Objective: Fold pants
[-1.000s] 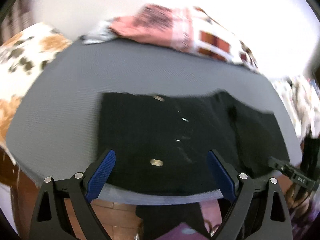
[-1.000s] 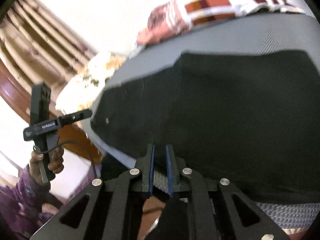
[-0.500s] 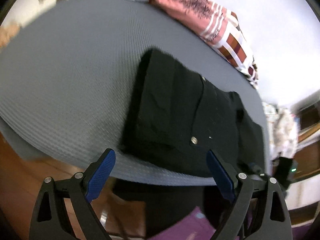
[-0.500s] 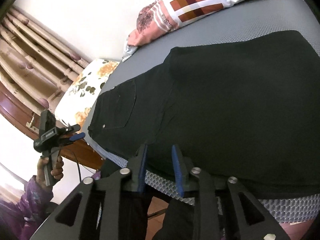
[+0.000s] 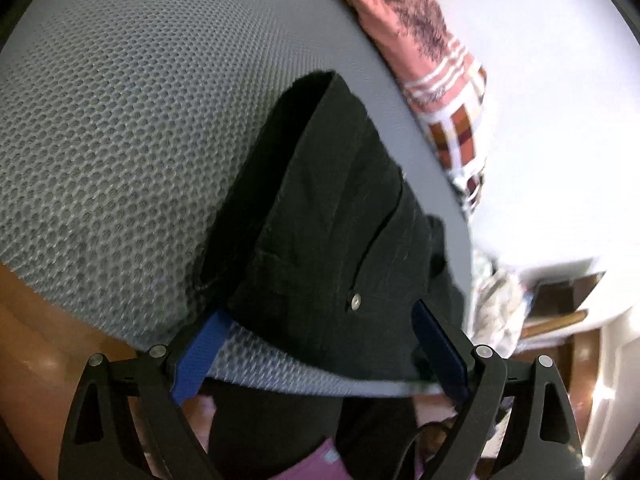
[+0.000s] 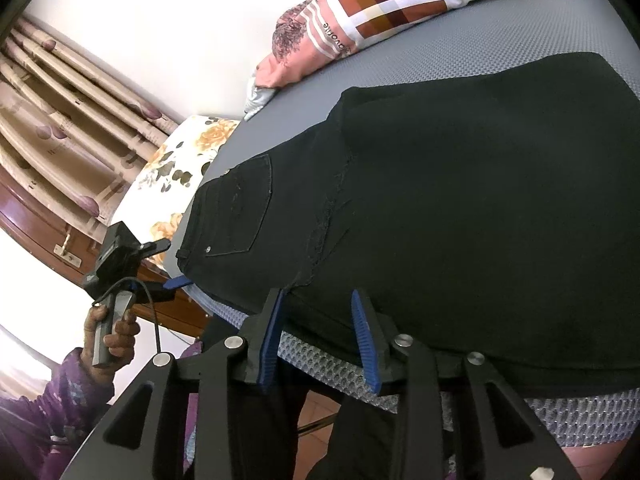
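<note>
Black pants (image 5: 332,232) lie flat on a grey mesh-covered table (image 5: 120,120), waistband end toward the left. In the right wrist view the pants (image 6: 460,200) fill the middle, back pocket at the left. My left gripper (image 5: 320,344) is open, its blue fingers astride the near waistband corner at the table edge. It also shows in the right wrist view (image 6: 176,282), at that corner of the pants. My right gripper (image 6: 320,340) is open and holds nothing, at the near edge by the crotch seam.
A pink and checked garment (image 6: 360,20) lies along the table's far edge by the white wall. A floral cushion (image 6: 176,176) sits past the left end, with curtains behind. Wooden floor lies below the near edge.
My right gripper has opened from shut. My left gripper has swung left and come down close to the waistband corner.
</note>
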`<state>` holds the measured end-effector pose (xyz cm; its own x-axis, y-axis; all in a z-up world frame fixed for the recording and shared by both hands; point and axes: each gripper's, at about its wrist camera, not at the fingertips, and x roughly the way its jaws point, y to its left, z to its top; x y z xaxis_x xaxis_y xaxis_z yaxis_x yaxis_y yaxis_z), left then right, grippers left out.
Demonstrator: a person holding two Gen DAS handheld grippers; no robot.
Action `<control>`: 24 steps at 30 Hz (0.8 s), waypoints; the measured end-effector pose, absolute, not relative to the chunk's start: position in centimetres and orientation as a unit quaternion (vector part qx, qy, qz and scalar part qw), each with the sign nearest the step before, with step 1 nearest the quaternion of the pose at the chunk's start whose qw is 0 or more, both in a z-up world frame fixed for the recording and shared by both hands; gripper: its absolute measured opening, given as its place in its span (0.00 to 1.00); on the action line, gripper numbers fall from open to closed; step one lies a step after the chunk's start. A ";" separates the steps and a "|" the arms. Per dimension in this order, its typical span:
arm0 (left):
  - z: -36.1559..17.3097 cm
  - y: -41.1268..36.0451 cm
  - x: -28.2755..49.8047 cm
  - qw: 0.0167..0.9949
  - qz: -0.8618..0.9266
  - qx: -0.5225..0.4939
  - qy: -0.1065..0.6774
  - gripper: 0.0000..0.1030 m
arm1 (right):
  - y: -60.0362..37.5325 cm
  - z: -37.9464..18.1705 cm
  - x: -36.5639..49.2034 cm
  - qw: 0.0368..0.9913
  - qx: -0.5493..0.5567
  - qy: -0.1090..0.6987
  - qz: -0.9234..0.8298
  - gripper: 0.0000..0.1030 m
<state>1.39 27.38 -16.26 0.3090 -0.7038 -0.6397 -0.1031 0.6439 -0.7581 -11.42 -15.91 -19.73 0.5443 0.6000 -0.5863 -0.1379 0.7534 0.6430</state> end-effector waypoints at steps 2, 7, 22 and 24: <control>-17.0 28.5 0.7 0.717 -0.214 -0.416 0.516 0.88 | -15.9 -19.8 -11.5 0.835 0.275 0.423 0.221 0.31; -18.2 29.9 -0.2 0.705 -0.215 -0.487 0.468 0.88 | -15.9 -19.9 -11.5 0.833 0.280 0.422 0.223 0.32; -19.1 29.7 1.3 0.690 -0.157 -0.533 0.464 0.90 | -15.7 -20.1 -11.5 0.831 0.286 0.421 0.224 0.33; -19.3 29.6 1.9 0.684 -0.169 -0.532 0.469 0.90 | -15.7 -20.1 -11.5 0.831 0.288 0.421 0.224 0.33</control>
<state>1.86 29.64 -19.30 0.5027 -0.7299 -0.4631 -0.2684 0.3774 -0.8863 -11.51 -15.71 -20.14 0.5450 0.6145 -0.5704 -0.1304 0.7341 0.6664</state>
